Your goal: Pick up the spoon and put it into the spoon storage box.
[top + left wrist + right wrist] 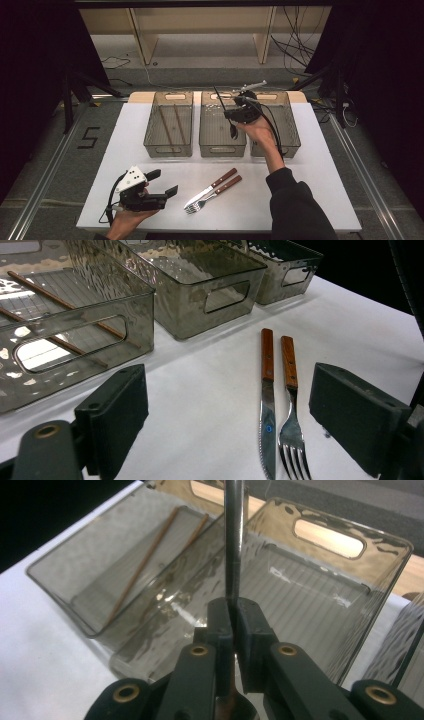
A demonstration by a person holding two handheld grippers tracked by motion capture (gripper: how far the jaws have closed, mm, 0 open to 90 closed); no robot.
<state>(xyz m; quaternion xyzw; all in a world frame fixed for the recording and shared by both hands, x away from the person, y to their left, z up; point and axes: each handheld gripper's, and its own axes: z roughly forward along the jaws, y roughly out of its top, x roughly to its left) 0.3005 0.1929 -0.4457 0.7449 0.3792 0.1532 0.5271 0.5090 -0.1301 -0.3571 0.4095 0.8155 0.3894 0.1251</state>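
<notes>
My right gripper (236, 114) (232, 611) is raised over the middle bin (222, 148) and shut on a dark spoon (233, 131). The spoon's thin handle (231, 540) rises straight up from between the jaws. A knife (209, 190) (267, 390) and a fork (216, 195) (290, 405), both with wooden handles, lie side by side on the white table (300, 200). My left gripper (164, 182) (235, 415) rests at the near left, open and holding nothing. Its jaws point at the knife and fork.
Three clear smoky bins stand in a row at the back. The left bin (168, 148) (60, 580) holds two wooden chopsticks (170, 125) (65, 302) (145, 555). The right bin (290, 145) sits behind my right forearm. Shelving and cables lie beyond the table.
</notes>
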